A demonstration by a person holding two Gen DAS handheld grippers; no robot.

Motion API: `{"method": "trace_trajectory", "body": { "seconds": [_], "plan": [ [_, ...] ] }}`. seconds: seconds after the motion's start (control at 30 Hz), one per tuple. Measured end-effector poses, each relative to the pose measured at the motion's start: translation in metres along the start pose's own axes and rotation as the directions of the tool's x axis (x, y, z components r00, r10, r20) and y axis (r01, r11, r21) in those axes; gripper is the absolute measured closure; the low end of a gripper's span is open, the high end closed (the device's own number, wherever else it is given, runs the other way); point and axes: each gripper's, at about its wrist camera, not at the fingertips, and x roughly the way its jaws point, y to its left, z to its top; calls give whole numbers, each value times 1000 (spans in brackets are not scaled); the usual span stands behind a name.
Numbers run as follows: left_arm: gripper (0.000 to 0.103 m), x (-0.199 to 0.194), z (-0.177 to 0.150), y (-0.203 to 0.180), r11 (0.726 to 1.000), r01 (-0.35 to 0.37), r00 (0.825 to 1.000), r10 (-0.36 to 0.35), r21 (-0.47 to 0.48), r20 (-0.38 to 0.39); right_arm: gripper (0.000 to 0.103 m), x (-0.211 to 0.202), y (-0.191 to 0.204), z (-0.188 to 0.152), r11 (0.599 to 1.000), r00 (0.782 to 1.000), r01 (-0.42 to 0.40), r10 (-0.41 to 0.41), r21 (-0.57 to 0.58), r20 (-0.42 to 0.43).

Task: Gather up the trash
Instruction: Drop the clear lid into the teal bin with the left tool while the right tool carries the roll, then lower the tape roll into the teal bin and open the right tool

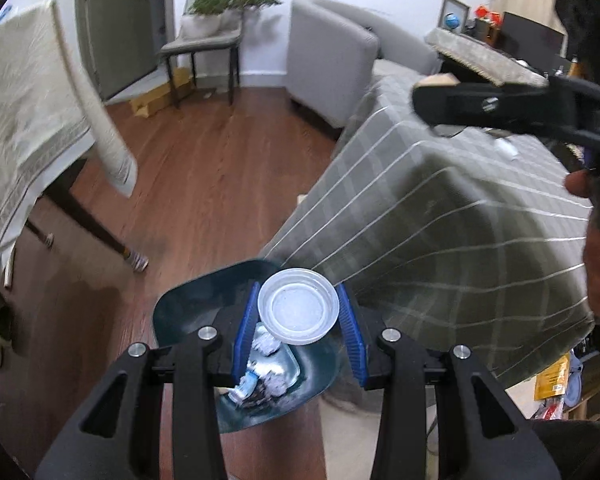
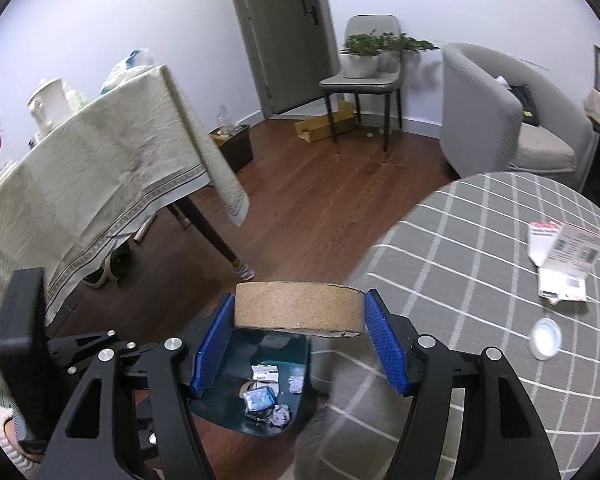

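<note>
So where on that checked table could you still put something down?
The checked tablecloth is bare across its near and left side. Its right edge is crowded: torn packaging and a small clear lid lie there.

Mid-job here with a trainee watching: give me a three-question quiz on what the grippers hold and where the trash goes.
1. True or false: the left gripper is empty.
2. What does the right gripper hold? A) cardboard tape roll B) glass bottle C) plant pot
3. Fill in: below both grippers sits a dark teal ____ already holding crumpled trash.

Key
1. False: a clear plastic lid sits between its blue fingers.
2. A: the cardboard tape roll.
3. Bin: the bin. More litter, a small lid and torn packaging, remains on the checked tablecloth.
</note>
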Motion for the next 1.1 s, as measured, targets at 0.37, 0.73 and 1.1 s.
{"method": "trace_trajectory", "body": {
  "seconds": [0.37, 0.73, 1.1],
  "plan": [
    [61, 27, -27, 56, 997, -45, 990, 35, -69, -137, 36, 41, 44, 2, 997, 997, -60, 58, -42, -54],
    [46, 19, -31, 87, 990, -63, 988, 44, -124, -147, 36, 83, 80, -8, 992, 988, -85, 72, -94, -137],
    [44, -9, -20, 100, 984, -51, 998, 42, -169, -56, 36, 119, 90, -24, 992, 976, -75, 51, -104, -214]
  ]
}}
